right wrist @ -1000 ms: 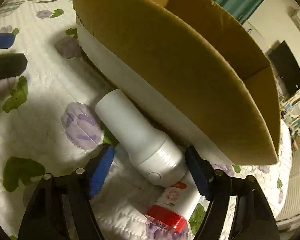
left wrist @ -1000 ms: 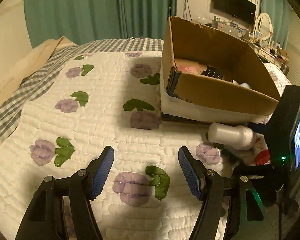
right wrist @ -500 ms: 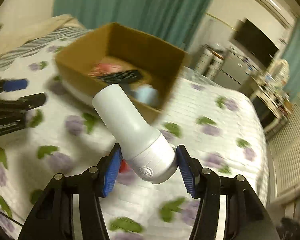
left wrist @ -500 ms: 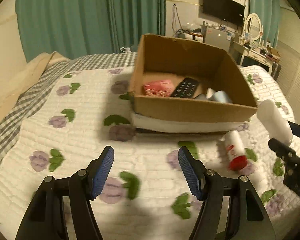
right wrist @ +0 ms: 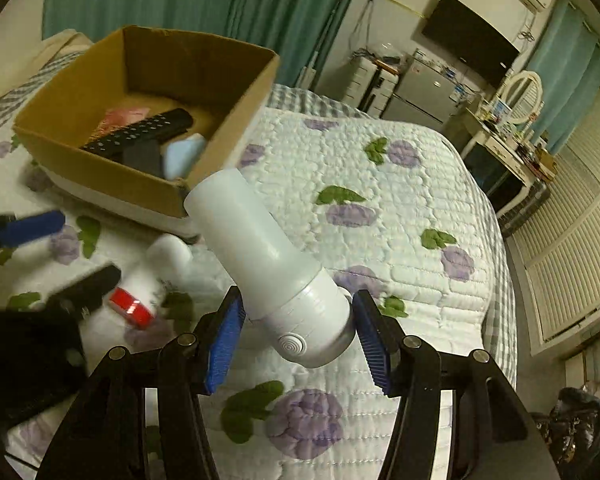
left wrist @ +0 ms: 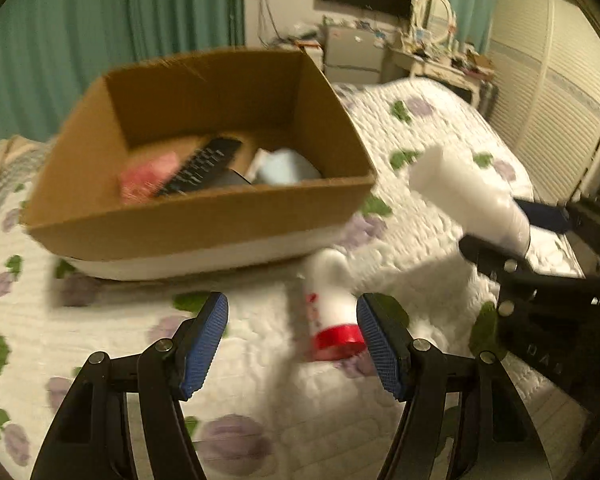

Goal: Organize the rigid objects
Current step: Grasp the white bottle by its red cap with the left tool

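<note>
My right gripper [right wrist: 298, 344] is shut on a white flashlight [right wrist: 268, 264] and holds it in the air, right of the cardboard box [right wrist: 100, 160]; the flashlight also shows in the left wrist view [left wrist: 468, 196]. My left gripper [left wrist: 292, 344] is open and empty, low over the quilt. A white bottle with a red cap [left wrist: 332, 304] lies on the quilt just ahead of it, near its right finger; it also shows in the right wrist view [right wrist: 148, 280]. The box [left wrist: 204, 216] holds a black remote [left wrist: 200, 164], a pink item [left wrist: 148, 176] and a pale blue item [left wrist: 288, 168].
The bed's white flowered quilt [right wrist: 380, 200] spreads right of the box. A fridge, TV and cluttered dresser [right wrist: 508, 136] stand beyond the bed. Green curtains [left wrist: 100, 20] hang behind. Shuttered closet doors [right wrist: 572, 248] are on the right.
My right gripper closed on the flashlight and lifted it off the quilt, above and right of the box. My left gripper moved right toward the red-capped bottle.
</note>
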A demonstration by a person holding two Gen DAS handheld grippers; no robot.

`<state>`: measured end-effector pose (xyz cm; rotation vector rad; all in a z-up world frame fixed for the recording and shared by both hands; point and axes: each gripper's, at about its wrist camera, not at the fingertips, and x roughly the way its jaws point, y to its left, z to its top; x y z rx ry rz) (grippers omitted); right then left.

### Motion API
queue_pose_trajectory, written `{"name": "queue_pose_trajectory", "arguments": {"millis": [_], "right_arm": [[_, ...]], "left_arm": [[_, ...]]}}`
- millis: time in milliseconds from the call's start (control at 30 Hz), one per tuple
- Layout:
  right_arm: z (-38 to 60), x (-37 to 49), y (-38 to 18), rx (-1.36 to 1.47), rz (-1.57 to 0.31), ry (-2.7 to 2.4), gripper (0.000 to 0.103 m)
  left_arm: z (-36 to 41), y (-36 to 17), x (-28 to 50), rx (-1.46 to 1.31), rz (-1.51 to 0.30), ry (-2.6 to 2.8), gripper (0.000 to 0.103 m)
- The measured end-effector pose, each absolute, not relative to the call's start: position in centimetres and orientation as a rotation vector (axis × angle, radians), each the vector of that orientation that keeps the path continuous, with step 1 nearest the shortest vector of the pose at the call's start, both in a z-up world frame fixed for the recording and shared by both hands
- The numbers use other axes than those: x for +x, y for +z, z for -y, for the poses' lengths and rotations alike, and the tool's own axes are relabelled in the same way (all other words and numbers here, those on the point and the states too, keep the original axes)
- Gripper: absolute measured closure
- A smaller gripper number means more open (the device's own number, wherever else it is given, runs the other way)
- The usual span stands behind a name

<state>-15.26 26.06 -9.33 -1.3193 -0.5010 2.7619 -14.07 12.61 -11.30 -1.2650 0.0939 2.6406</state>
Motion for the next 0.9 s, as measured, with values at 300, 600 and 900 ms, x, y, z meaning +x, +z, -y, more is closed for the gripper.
{"name": "queue_pose_trajectory", "arguments": {"millis": [300, 600, 900], "right_arm": [[-26.0, -15.5, -10.1, -1.351, 0.514, 2.755, 0.048], [-24.9, -14.3, -9.0, -1.303, 0.567, 2.794, 0.048], [-22.9, -11.9, -6.0, -1.206, 0.596, 2.845, 0.048]], "left_arm": [[-14.7, -14.3, -15.5, -1.331, -0.093, 2.519, 0.037], [-13.8, -12.3, -13.6, -1.263, -0.105, 2.569, 0.066], [-10.9, -6.8, -10.9, -1.117, -0.092, 2.696, 0.067]]}}
